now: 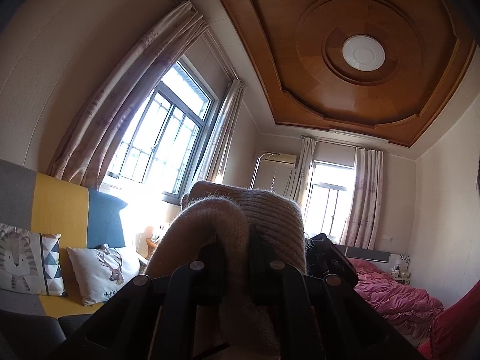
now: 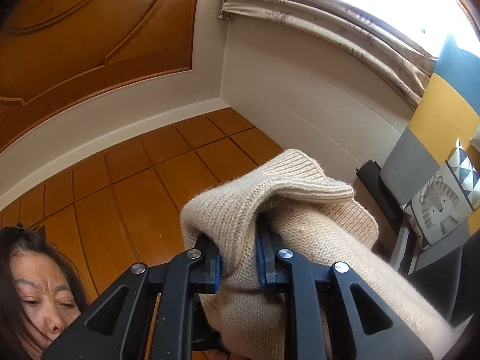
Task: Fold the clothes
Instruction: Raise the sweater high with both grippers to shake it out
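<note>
A beige knitted sweater (image 1: 228, 228) is bunched between the black fingers of my left gripper (image 1: 237, 258), which is shut on the wool and tilted up toward the window. Its ribbed edge (image 1: 270, 207) stands up above the fingers. In the right wrist view the same sweater (image 2: 270, 210) fills the middle, and my right gripper (image 2: 238, 264) is shut on a thick fold of it, blue pads pressed into the knit. A sleeve or body part of the sweater (image 2: 375, 285) runs off to the lower right. Both grippers are raised, pointing toward wall and ceiling.
A sofa (image 1: 60, 210) with grey, yellow and blue panels and printed cushions (image 1: 102, 270) sits at left. A bed with pink bedding (image 1: 393, 291) lies at right, windows with curtains behind. A person's head (image 2: 39, 294) is at lower left, wooden wardrobe doors (image 2: 135, 186) behind.
</note>
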{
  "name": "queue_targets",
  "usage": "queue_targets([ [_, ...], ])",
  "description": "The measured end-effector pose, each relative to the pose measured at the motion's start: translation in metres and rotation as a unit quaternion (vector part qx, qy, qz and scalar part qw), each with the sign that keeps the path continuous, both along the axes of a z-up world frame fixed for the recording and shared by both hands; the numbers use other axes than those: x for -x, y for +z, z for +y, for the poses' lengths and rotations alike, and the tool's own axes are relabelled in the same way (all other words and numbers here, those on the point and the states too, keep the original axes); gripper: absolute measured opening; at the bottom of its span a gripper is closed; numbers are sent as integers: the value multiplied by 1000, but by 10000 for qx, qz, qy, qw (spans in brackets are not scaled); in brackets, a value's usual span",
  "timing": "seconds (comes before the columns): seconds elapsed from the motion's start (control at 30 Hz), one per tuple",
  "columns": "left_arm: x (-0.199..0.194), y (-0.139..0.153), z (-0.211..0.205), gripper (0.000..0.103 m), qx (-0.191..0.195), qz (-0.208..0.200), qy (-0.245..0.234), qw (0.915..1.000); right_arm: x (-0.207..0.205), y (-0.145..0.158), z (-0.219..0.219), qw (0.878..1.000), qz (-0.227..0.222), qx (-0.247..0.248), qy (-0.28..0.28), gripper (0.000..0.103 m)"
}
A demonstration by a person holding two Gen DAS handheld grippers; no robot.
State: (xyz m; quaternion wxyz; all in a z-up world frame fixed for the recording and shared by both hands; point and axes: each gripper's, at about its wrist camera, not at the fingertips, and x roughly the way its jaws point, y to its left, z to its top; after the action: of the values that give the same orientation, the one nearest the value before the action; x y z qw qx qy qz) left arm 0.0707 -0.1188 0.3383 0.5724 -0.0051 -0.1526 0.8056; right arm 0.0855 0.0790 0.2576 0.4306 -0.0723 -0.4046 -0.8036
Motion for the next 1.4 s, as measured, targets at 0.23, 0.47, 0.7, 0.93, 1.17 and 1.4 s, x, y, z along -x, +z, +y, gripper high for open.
queue_targets([
  [0.23,-19,17,-19,11,-423,-78,-413,9982,-12,15,-22,9976,332,28,606,19],
  [0.47,-64,40,-42,11,-578,420,-257,9971,-32,31,-45,9925,750,-129,961,19],
  [0.7,-95,58,-62,11,-633,600,-79,9962,-40,40,-64,9889,903,-241,1153,19],
  [0.93,-114,59,-72,11,-614,592,19,9963,-38,33,-76,9857,927,-144,1401,19],
  [1.17,-104,26,-72,11,-615,326,129,9975,-21,-14,-78,9879,543,100,1448,19],
  [1.4,-34,-34,-61,11,-405,-627,597,9954,41,-88,-65,9888,-647,512,1247,19],
])
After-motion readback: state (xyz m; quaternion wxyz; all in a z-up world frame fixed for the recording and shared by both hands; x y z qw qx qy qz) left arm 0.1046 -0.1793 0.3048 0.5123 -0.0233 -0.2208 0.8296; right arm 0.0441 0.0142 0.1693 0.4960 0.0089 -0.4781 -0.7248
